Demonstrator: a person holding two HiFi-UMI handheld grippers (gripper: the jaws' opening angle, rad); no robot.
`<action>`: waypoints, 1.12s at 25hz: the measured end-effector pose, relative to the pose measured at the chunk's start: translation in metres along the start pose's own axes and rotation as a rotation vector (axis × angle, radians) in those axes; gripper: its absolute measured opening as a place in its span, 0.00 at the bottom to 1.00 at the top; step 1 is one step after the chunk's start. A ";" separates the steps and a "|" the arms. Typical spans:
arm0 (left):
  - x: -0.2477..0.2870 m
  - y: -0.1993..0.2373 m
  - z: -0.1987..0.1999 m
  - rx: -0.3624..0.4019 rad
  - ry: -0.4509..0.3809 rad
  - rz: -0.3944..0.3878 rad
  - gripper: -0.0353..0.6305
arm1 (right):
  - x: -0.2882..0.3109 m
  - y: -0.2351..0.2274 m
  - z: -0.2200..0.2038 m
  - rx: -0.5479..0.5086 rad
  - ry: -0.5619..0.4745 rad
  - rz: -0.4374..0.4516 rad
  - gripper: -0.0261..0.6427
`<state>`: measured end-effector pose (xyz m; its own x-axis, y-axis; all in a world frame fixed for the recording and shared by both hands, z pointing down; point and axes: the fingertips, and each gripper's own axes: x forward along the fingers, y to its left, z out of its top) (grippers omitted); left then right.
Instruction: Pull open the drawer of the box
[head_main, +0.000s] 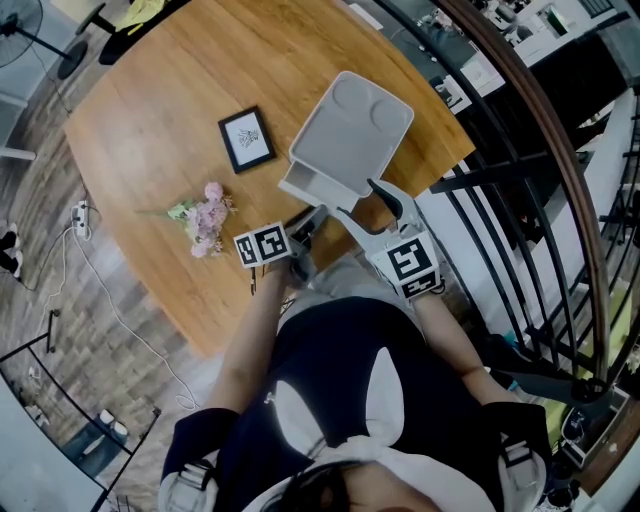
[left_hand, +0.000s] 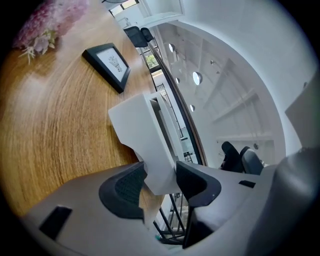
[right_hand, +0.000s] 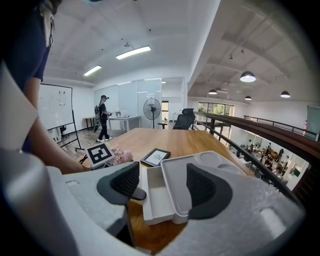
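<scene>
Plastic, matte and pale grey-white, makes up the box (head_main: 352, 120), a flat square-cornered case whose lid carries shallow rounded hollows. Its drawer (head_main: 318, 186), a smooth open tray with thin straight walls, stands pulled out toward the person. The box sits at the table's (head_main: 150, 120) near edge, close to the right-hand corner.

The left gripper (head_main: 308, 222) has its jaws drawn narrow onto the drawer's front wall, and both ribbed dark pads lie against the panel. The right gripper (head_main: 372, 210) stands wide, with the near corner of the box between its pads but not clamped.

The table is warm wood with a fine streaked grain. Toward its middle lies a small black picture frame (head_main: 247, 138), and near its left edge a pink flower sprig (head_main: 205, 220).
</scene>
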<state>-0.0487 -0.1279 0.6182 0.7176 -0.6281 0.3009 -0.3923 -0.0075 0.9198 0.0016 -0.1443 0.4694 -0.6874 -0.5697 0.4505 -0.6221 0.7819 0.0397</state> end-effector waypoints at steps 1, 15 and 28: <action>-0.002 0.000 -0.001 0.017 0.011 0.011 0.36 | 0.001 0.001 -0.001 0.004 0.006 0.006 0.48; -0.053 -0.008 0.023 0.459 0.024 0.182 0.40 | 0.014 0.007 -0.029 0.024 0.081 0.043 0.48; -0.057 -0.056 0.072 1.077 0.151 0.253 0.42 | 0.014 0.009 -0.033 0.038 0.092 0.062 0.48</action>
<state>-0.1089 -0.1477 0.5320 0.5803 -0.6065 0.5435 -0.7785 -0.6091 0.1515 -0.0013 -0.1368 0.5061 -0.6889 -0.4934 0.5310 -0.5942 0.8040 -0.0238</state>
